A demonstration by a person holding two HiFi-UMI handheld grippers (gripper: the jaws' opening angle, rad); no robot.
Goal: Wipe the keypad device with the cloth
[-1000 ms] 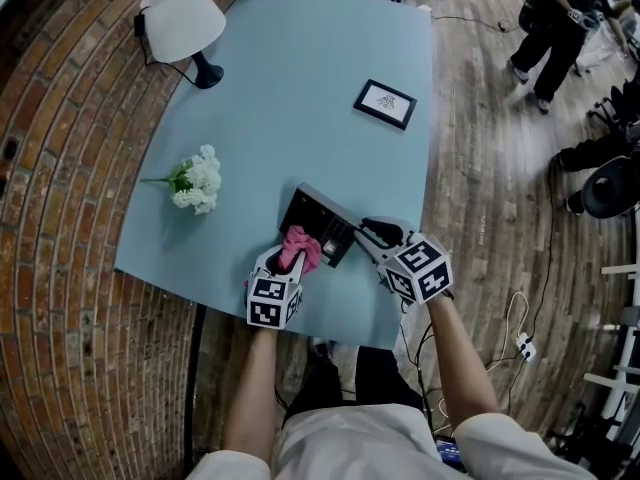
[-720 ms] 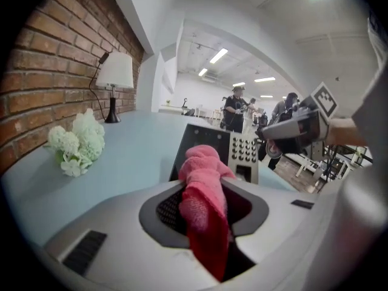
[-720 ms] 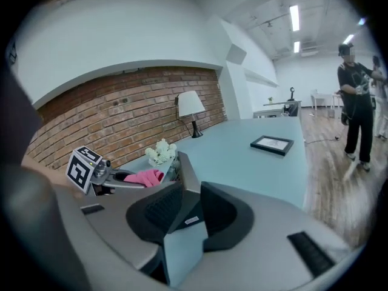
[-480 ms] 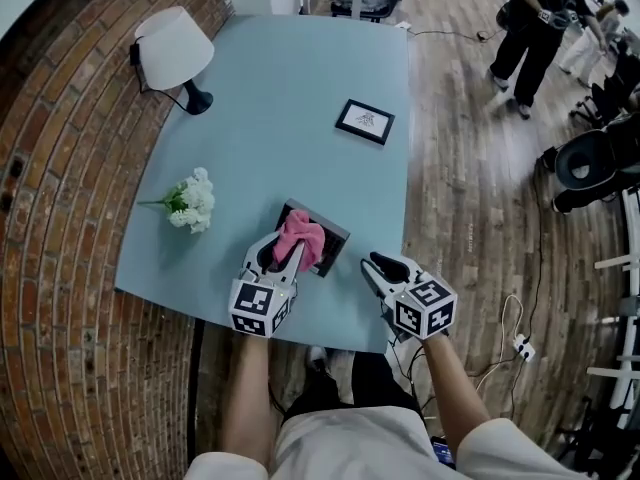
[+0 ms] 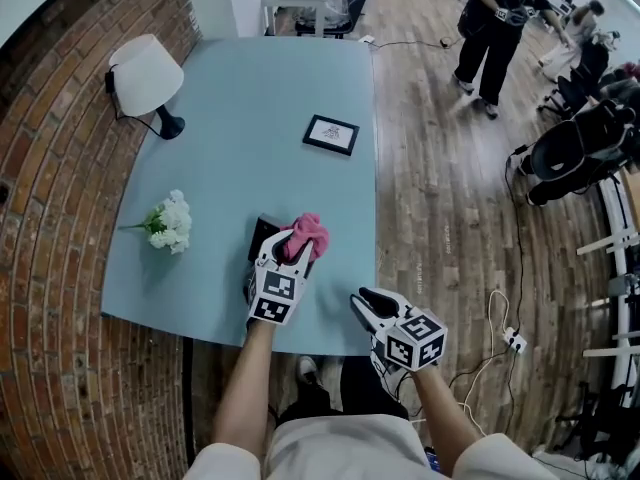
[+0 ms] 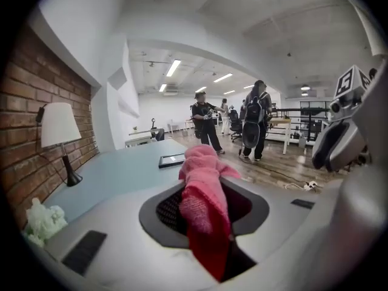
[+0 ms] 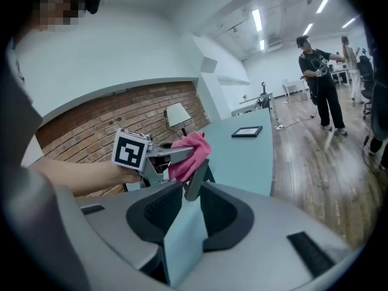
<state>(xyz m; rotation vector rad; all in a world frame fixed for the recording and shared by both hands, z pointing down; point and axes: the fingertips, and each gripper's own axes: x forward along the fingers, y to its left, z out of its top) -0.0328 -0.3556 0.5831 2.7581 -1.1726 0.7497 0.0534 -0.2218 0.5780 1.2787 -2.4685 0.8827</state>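
My left gripper [image 5: 294, 243] is shut on a pink cloth [image 5: 309, 233] and holds it over the dark keypad device [image 5: 263, 234], which lies near the front edge of the pale blue table [image 5: 250, 98]. Gripper and cloth hide most of the device. In the left gripper view the cloth [image 6: 204, 190] hangs bunched between the jaws of that gripper [image 6: 206, 226]. My right gripper [image 5: 368, 306] hovers at the table's front edge, right of the device, open and holding nothing. Its own view shows the right gripper [image 7: 187, 223] with bare table between its jaws, and the cloth [image 7: 191, 152] beyond.
A white lamp [image 5: 145, 73] stands at the far left corner, white flowers [image 5: 167, 224] lie left of the device, and a small black picture frame [image 5: 331, 134] lies further back. A person [image 5: 497, 28] stands on the wood floor at the right, near chairs and cables [image 5: 510, 336].
My left gripper has carried the cloth to the right across the device. My right gripper has drawn back from the device's right end to the table's front edge.
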